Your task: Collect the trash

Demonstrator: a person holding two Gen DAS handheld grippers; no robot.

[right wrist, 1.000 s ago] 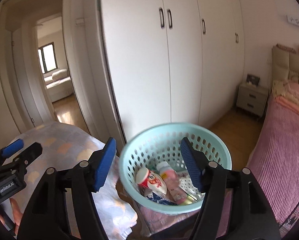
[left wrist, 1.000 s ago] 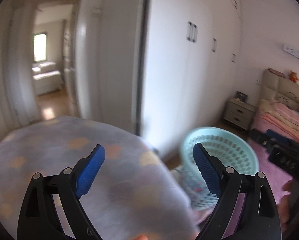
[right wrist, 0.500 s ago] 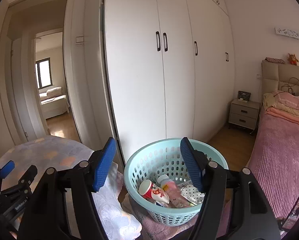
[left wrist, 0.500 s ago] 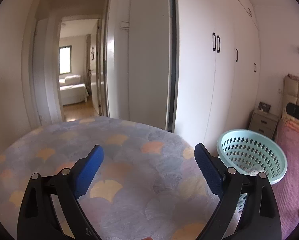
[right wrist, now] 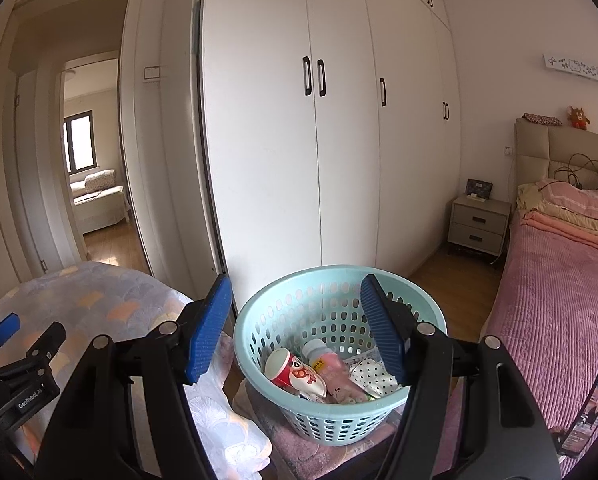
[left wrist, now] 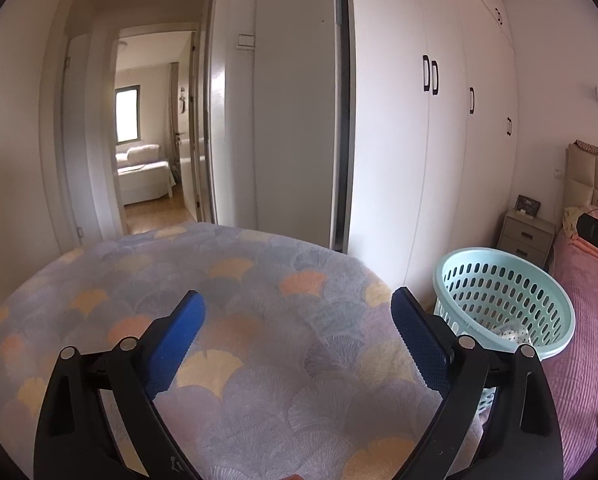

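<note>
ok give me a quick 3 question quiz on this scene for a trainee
1. True or false: the right gripper is shut on a bottle.
2. Where does the cup lie? A) on the bed B) in the basket C) on the nightstand
3. Fill in: the left gripper hovers open over a table with a patterned ____.

Key
1. False; it is open, holding nothing.
2. B, beside the pink bottle.
3. Cloth.

"GenRobot.AI" on left hand-held gripper [right wrist: 3, 330]
</note>
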